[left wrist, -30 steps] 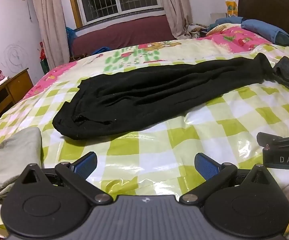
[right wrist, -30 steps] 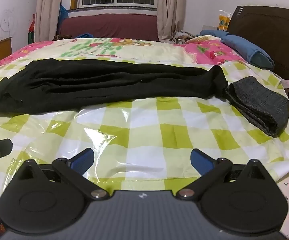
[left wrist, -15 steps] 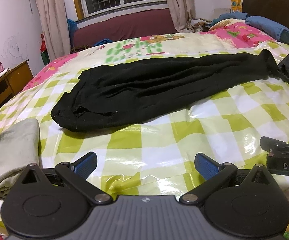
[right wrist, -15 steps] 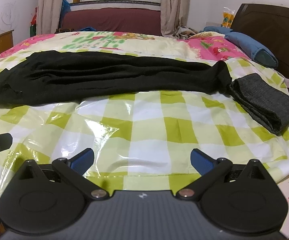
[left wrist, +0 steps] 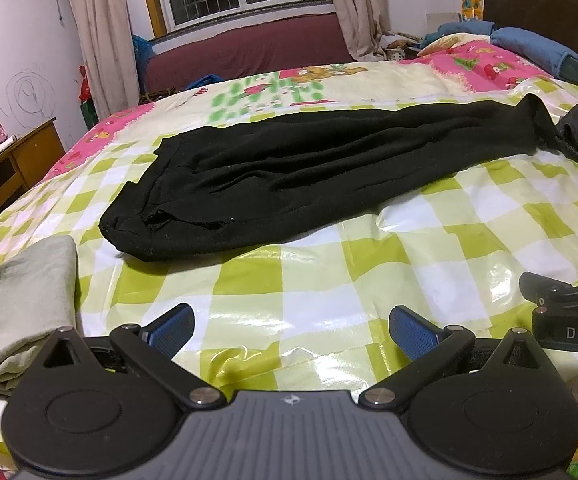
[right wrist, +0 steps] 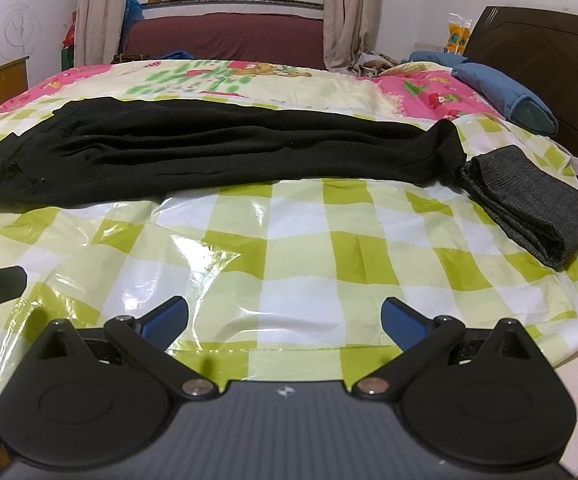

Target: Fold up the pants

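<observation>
1. Left wrist view: the pants lay stretched across the bed, on its checked cover, with the legs apparently laid one over the other lengthwise. I judged the crosswise folds had not yet been made. The waist end lay toward a grey cloth at the bed's near-left edge. The left claw was spread wide, holding nothing, well short of the pants.

2. Right wrist view: the pants looked black, soft and slightly rumpled, with shallow creases along their length. The cuff end almost touched a folded grey garment beside the pants. The right claw was also spread and empty, near the bed's front edge, apart from the pants.
</observation>
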{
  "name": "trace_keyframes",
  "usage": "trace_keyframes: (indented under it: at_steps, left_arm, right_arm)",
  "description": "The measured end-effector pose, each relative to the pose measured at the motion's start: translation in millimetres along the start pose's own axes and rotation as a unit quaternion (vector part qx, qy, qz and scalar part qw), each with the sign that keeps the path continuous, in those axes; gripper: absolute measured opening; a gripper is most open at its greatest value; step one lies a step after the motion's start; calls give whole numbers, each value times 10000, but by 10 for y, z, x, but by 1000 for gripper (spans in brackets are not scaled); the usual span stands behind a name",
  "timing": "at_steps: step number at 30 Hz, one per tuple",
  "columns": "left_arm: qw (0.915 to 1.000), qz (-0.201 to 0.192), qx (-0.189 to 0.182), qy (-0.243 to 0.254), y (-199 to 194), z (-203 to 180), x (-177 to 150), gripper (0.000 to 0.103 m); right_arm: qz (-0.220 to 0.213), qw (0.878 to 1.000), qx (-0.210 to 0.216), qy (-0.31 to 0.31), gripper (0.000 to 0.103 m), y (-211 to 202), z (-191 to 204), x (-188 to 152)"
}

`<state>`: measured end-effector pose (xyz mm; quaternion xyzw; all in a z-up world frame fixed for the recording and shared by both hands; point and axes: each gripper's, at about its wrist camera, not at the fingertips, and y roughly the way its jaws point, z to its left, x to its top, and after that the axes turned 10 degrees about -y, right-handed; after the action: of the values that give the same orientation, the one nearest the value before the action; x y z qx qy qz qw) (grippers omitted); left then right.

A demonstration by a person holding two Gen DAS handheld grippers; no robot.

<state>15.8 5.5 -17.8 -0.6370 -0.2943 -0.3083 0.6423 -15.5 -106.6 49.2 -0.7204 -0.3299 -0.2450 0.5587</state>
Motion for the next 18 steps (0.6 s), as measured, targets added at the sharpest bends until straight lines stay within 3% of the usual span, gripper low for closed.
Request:
trace_keyframes:
  at_steps: [10, 18]
  left_arm:
    - [9998, 65, -61, -179, 66, 124, 99, 103]
    - [9981, -97, 459, -396, 389, 606, 374, 103]
  right_arm:
    - [-112, 9996, 205, -177, 102, 48, 65, 140]
    - [-455, 9920, 601, -1008, 102, 275, 358, 657]
